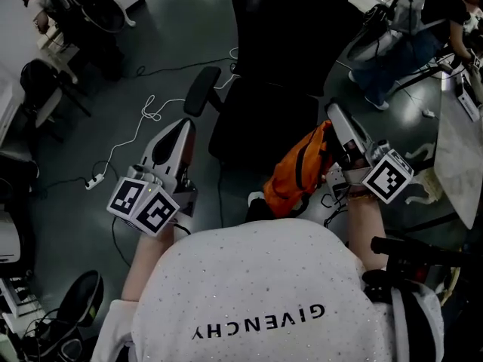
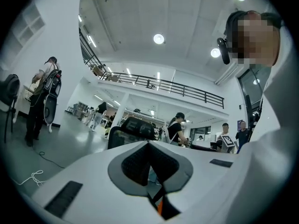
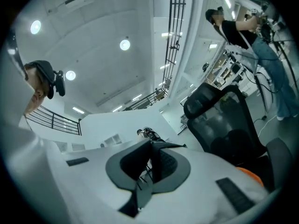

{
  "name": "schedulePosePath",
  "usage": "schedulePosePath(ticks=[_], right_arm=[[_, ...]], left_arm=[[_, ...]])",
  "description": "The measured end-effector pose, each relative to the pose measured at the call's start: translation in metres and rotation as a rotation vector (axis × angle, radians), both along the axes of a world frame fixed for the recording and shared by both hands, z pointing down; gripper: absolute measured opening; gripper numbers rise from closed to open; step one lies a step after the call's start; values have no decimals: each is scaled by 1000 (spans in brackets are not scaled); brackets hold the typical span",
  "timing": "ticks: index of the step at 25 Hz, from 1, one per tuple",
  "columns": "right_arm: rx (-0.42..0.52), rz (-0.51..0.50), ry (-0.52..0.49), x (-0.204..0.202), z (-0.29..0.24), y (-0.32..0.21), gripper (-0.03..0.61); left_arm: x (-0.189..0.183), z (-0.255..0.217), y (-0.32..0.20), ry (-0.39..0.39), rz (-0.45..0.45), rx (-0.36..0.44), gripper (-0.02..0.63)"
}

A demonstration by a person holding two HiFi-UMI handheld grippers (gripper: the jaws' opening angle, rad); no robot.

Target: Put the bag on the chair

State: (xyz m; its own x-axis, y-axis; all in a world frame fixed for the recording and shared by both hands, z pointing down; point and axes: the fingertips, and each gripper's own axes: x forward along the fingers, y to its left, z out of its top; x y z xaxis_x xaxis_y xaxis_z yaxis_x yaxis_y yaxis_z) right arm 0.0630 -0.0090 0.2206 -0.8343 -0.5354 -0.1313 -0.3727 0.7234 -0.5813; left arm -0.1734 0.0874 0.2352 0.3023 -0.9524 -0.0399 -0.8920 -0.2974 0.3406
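The orange bag (image 1: 296, 173) hangs in the air at my right side, just in front of the black office chair (image 1: 275, 89). My right gripper (image 1: 333, 113) is beside the bag's top and is shut on a dark strap of the bag, which runs down from between the pads in the right gripper view. There the gripper (image 3: 150, 143) points up past the chair (image 3: 224, 120), and a bit of the orange bag (image 3: 248, 174) shows low on the right. My left gripper (image 1: 185, 127) hovers left of the chair near its armrest (image 1: 201, 89). It (image 2: 148, 143) is shut, with nothing held.
White cables (image 1: 148, 111) and a power strip (image 1: 94, 181) lie on the dark floor to the left. Another chair (image 1: 39, 89) stands far left. A seated person (image 1: 411, 40) and a pale table (image 1: 460, 153) are on the right. People stand in the background of the left gripper view.
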Motion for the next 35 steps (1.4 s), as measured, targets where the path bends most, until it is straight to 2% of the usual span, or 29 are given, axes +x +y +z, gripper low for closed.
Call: schedulePosePath(ticks=[4, 8, 13, 16, 21, 26, 32, 35], right_arm=[[4, -40, 48, -6, 13, -33, 2], [7, -56, 45, -7, 13, -68, 2], [2, -70, 26, -9, 11, -116, 2], [-3, -72, 14, -13, 18, -135, 2], [-17, -82, 30, -17, 29, -168, 3], [-1, -63, 60, -19, 32, -191, 3], [-43, -14, 104, -12, 53, -203, 3], [-77, 12, 114, -17, 64, -218, 3]], left_arm=[[-3, 10, -35, -2, 0, -20, 2], [-2, 16, -70, 36, -31, -34, 2], [0, 27, -111, 44, -41, -76, 2], [-4, 31, -127, 82, -59, -73, 2], [6, 38, -151, 79, -49, -91, 2], [5, 40, -162, 126, -41, -120, 2], [10, 50, -171, 112, -33, -151, 2], [8, 61, -188, 111, 3, -163, 2]])
